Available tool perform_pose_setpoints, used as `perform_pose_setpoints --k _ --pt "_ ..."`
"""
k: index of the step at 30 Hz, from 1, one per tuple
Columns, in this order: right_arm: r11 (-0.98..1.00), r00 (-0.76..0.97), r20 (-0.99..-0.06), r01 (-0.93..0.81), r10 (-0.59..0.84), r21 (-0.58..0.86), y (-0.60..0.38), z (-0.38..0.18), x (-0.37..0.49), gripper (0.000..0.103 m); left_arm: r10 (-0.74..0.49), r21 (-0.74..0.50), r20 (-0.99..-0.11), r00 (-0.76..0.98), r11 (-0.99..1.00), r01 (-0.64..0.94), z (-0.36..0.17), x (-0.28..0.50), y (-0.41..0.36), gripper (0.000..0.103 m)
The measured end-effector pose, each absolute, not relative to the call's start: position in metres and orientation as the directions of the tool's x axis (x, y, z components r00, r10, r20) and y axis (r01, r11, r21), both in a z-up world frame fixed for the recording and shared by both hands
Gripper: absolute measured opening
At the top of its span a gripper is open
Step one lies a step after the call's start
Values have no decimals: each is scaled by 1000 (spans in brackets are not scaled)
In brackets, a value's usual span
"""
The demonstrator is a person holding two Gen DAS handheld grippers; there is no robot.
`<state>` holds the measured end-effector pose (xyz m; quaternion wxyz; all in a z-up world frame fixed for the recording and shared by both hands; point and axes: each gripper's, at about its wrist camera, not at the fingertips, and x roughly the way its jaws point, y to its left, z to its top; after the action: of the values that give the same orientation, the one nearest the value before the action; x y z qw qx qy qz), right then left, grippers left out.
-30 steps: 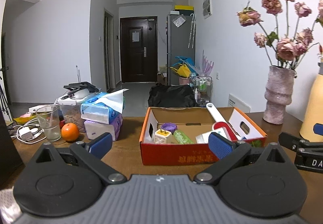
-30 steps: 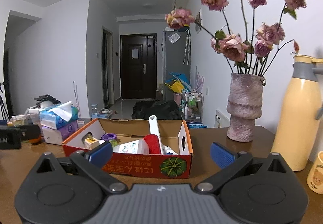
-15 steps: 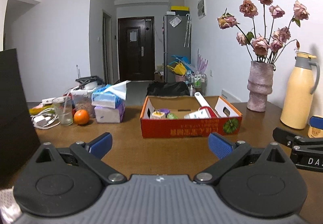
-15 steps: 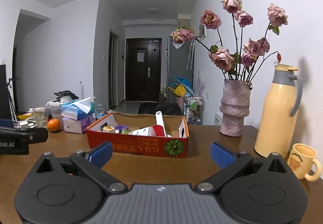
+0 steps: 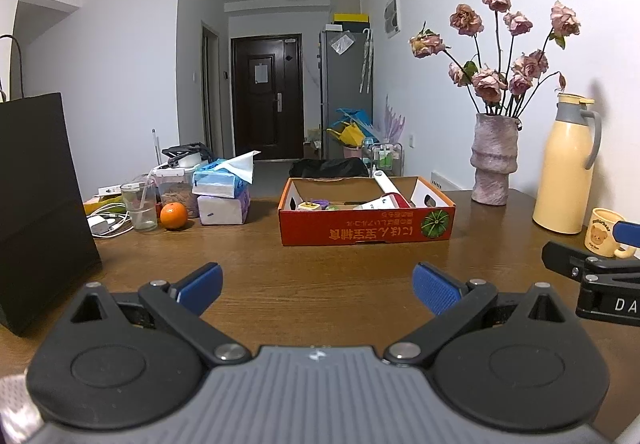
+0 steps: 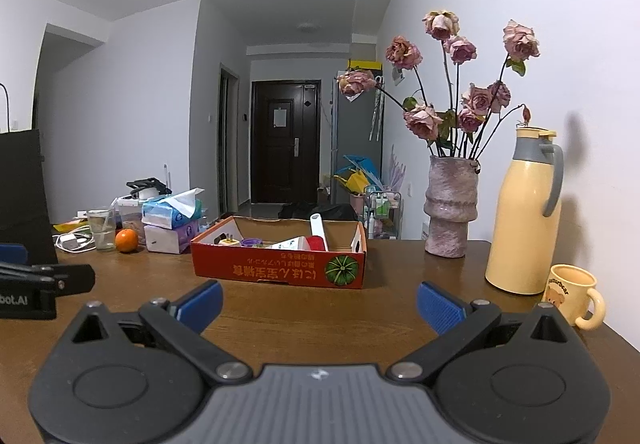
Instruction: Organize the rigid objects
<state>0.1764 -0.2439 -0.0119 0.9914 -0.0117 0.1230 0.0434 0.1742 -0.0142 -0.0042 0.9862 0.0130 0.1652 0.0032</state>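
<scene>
box: one red cardboard box [image 5: 366, 232] sitting mid-table, well back from the near edge, printed side facing the grippers
in the box: a white-handled lint roller [image 5: 387, 186] poking up, a white plug [image 6: 227, 240], a purple ring thing [image 6: 251, 242], plus a white carton; can't count the rest
left gripper: the left gripper [image 5: 317, 286] hovers over the near edge, jaws spread wide, nothing in them
right gripper: the right gripper [image 6: 319, 302], same deal, wide open and empty, just beside the left one
left side of table: two tissue packs [image 5: 221, 196] stacked, one orange [image 5: 173, 216], one plastic cup [image 5: 140, 203], one black paper bag [image 5: 38, 204] at the left edge
right side: one vase [image 6: 450, 206] of dried roses, one yellow thermos jug [image 6: 524, 214], one bear mug [image 6: 573, 296] near the right edge
</scene>
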Motion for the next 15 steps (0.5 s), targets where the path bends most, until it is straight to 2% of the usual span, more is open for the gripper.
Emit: perform_pose_setpoints --k 15 --pt "996 968 -236 -94 90 -4 -250 -12 165 103 12 33 -313 950 999 -2 -1 163 -19 103"
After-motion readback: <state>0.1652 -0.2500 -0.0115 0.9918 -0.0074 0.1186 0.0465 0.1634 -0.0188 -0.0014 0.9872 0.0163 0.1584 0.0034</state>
